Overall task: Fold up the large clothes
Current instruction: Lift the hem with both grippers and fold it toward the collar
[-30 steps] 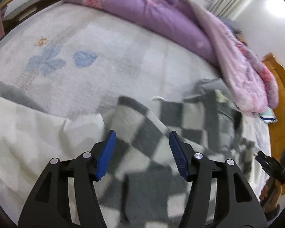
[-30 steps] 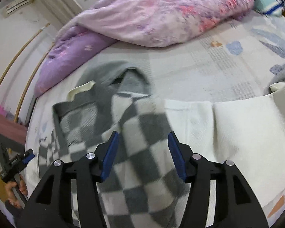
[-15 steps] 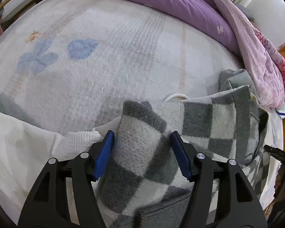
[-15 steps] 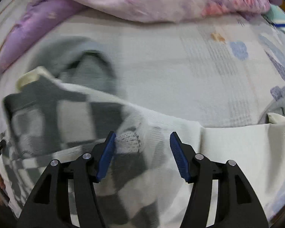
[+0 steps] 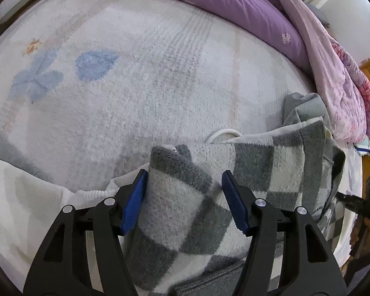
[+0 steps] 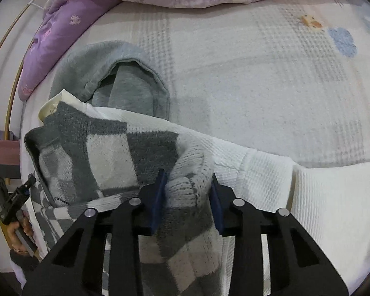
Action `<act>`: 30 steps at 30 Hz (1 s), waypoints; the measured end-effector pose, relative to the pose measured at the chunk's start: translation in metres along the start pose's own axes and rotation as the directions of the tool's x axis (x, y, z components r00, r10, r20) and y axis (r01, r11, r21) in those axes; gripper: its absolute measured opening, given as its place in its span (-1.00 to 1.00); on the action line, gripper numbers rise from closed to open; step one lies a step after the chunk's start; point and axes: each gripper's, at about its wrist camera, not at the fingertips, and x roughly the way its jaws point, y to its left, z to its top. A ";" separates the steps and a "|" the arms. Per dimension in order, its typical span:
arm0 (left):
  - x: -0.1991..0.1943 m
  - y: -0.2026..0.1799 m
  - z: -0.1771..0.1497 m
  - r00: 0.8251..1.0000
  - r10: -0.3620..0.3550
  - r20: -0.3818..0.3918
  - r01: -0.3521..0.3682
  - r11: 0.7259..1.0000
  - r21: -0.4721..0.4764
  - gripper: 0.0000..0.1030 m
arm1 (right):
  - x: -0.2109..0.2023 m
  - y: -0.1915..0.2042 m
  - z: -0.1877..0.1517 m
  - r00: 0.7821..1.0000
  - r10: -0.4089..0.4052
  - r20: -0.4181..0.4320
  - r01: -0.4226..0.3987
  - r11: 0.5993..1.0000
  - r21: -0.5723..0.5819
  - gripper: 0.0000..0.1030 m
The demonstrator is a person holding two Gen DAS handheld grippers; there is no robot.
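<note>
- Left wrist view: the left gripper (image 5: 185, 197) has its blue pads spread wide, straddling a checked sleeve (image 5: 182, 212) of the hooded sweater (image 5: 271, 162); whether they press it is unclear.
- Right wrist view: the right gripper (image 6: 188, 194) is clamped on the sleeve's cuff (image 6: 187, 185).
- Sweater lies on the bed (image 5: 148, 86), body and grey hood (image 6: 116, 74) left of that cuff.
- Sleeve's long axis runs back under both tools; likely the right hand leads the fold.
</note>
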 end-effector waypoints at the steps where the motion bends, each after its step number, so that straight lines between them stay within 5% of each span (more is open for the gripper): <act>1: 0.002 0.000 0.001 1.000 -0.004 -0.007 0.004 1.000 -0.007 0.22 | -0.002 0.002 0.001 1.000 0.002 0.000 -0.002 1.000 0.000 -0.42; 6: 0.011 -0.003 0.006 0.999 0.017 -0.032 -0.017 1.000 -0.005 0.21 | -0.001 0.001 0.001 1.000 0.002 0.008 -0.002 1.000 -0.001 -0.43; 12: 0.007 -0.008 0.005 0.996 0.087 -0.003 -0.087 0.996 0.034 -0.43 | -0.005 0.014 -0.004 0.997 -0.048 0.063 0.049 0.998 -0.027 -0.51; 22: -0.048 -0.021 -0.002 0.995 0.026 0.092 -0.032 0.997 0.064 -0.55 | -0.051 0.027 -0.028 0.974 -0.052 0.221 0.062 0.997 -0.038 -0.62; 30: -0.118 -0.033 -0.036 0.973 -0.118 0.197 0.099 0.989 0.107 -0.61 | -0.111 0.037 -0.071 0.946 0.041 0.322 -0.022 0.998 -0.061 -0.66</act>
